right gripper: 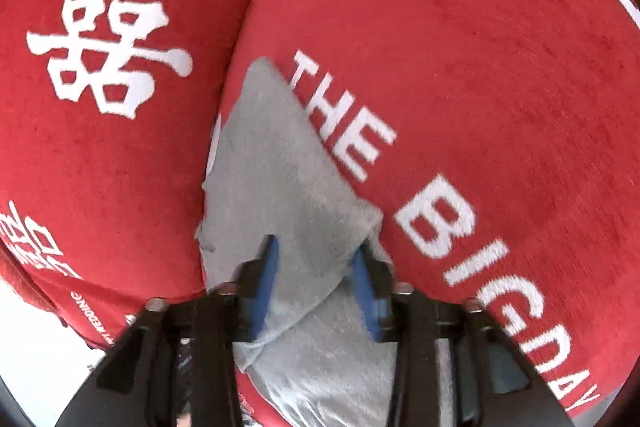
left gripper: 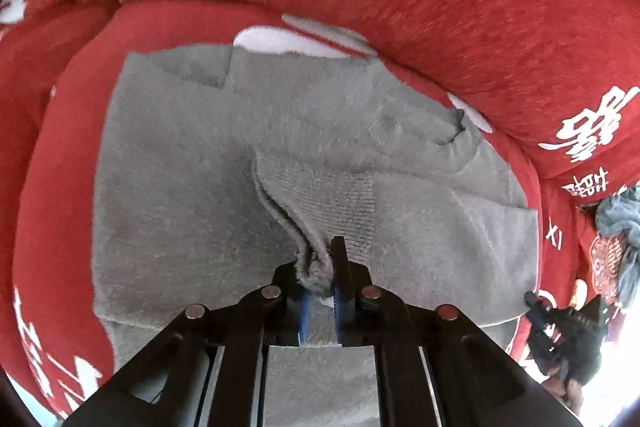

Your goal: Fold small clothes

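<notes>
The grey knitted garment (left gripper: 192,187) lies spread on a red cushion (left gripper: 52,195) printed with white lettering. The left gripper (left gripper: 320,267) is pinched tight on a raised ribbed fold of it near the near edge. The right gripper (right gripper: 316,267), jaws apart and holding nothing, straddles the garment's corner.

Grey garment (right gripper: 280,163) runs under the frame's bottom edge (extent unknown).
</notes>
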